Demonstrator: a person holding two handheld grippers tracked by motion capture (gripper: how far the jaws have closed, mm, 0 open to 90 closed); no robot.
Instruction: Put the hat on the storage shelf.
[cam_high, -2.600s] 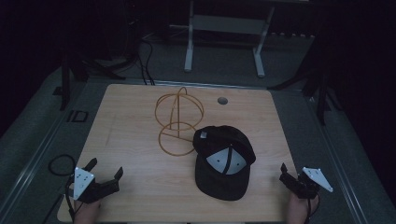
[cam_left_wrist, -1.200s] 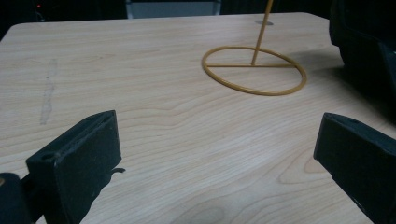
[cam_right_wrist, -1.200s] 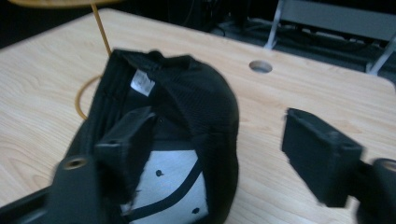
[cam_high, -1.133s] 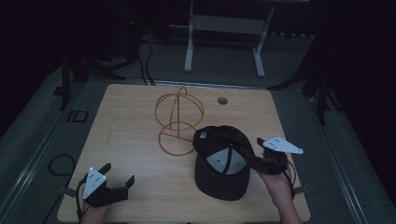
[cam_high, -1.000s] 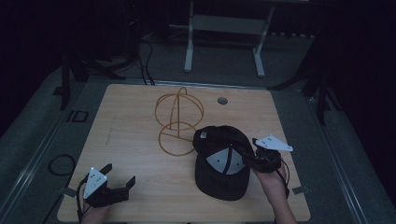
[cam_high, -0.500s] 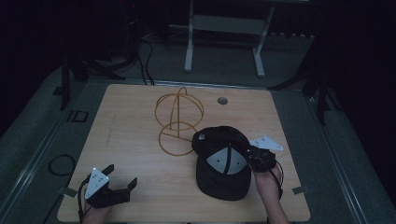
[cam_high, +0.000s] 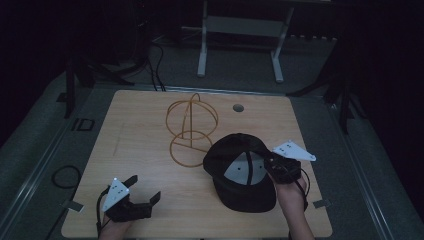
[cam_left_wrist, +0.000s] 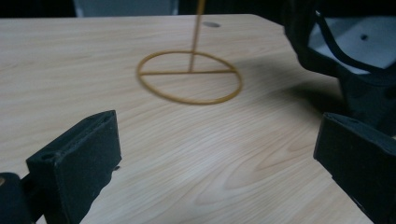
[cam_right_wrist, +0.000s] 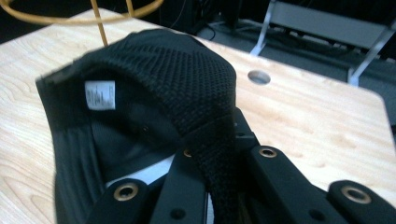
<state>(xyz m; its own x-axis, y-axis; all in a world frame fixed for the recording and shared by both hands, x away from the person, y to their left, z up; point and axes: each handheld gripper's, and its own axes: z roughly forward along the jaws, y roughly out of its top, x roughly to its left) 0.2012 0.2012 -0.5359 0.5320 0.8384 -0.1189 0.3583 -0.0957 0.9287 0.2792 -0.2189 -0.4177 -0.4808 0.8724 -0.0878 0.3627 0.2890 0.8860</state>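
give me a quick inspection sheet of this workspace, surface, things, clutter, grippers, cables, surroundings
surface: light wood table with a round hole near the far edge
job's things: black cap lying inside up, a white label visible inside it; yellow wire stand upright just beside the cap
clutter: nothing seen
grippers: left gripper open, at the near left corner, holding nothing; right gripper shut on the cap's mesh edge
cables: black loop on the floor left of the table; more cables behind it
surroundings: dark room, grey floor, a white frame beyond the table
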